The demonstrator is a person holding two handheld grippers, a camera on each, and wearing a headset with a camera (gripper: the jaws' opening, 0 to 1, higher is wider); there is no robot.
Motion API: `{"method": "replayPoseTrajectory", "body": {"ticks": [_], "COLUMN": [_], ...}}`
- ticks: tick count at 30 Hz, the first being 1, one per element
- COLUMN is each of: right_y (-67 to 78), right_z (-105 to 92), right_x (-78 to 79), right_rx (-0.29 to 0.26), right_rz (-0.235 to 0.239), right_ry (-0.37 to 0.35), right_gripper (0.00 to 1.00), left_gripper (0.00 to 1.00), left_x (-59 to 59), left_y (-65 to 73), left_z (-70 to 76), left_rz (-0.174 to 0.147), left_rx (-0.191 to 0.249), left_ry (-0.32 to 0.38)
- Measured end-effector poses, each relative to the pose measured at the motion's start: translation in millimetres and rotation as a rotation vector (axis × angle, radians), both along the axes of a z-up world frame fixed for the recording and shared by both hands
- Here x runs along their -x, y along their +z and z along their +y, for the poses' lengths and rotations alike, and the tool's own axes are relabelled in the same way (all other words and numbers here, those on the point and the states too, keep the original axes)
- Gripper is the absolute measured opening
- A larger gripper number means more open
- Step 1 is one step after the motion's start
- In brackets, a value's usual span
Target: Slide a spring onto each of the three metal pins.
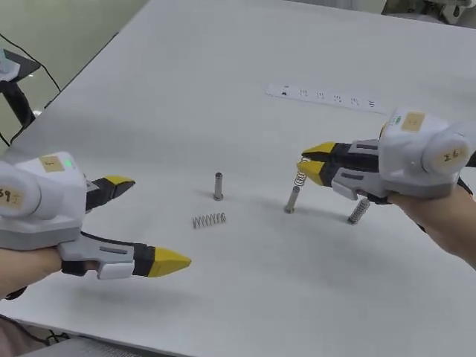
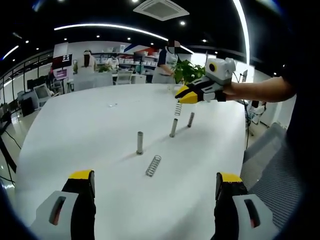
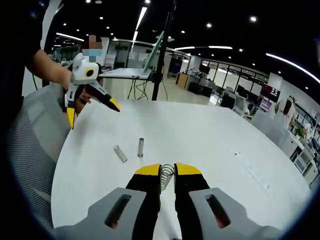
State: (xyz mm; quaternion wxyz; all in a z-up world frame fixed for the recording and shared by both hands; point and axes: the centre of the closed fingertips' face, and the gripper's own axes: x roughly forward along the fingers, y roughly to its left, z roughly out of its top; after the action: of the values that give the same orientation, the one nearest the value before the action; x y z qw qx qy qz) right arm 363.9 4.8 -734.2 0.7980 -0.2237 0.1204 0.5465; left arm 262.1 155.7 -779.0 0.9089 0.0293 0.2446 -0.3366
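Observation:
Three metal pins stand on the white table (image 1: pixel 223 89). The left pin (image 1: pixel 218 186) is bare, and so is the middle pin (image 1: pixel 292 199). The right pin (image 1: pixel 358 211) carries a spring. My right gripper (image 1: pixel 305 162) is shut on another spring (image 1: pixel 300 178), which hangs just above the middle pin's top; the same spring (image 3: pixel 167 175) sits between its yellow tips (image 3: pixel 167 171). A loose spring (image 1: pixel 209 220) lies flat in front of the left pin. My left gripper (image 1: pixel 145 221) stands wide open and holds nothing, short of that loose spring (image 2: pixel 153 165).
A white power strip (image 1: pixel 327 97) lies flat at the back right of the table. The table's left edge (image 1: pixel 82 67) runs diagonally, with a dark stand and cables beyond it. An office with desks and people lies behind the table in the gripper views.

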Motion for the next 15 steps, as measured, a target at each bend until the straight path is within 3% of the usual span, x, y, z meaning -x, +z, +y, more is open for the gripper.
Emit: {"method": "replayPoseTrajectory", "body": {"ticks": [15], "right_y": [-8.1], "right_z": [0.9], "right_x": [-1.6], "right_rx": [0.002], "right_rz": [0.022], "right_ry": [-0.016], "right_gripper": [0.07], "left_gripper": [0.98], "left_x": [-1.4], "left_y": [3.0], "left_z": [1.3], "left_rz": [-0.005], "left_rx": [0.012], "left_ry": [0.006]}}
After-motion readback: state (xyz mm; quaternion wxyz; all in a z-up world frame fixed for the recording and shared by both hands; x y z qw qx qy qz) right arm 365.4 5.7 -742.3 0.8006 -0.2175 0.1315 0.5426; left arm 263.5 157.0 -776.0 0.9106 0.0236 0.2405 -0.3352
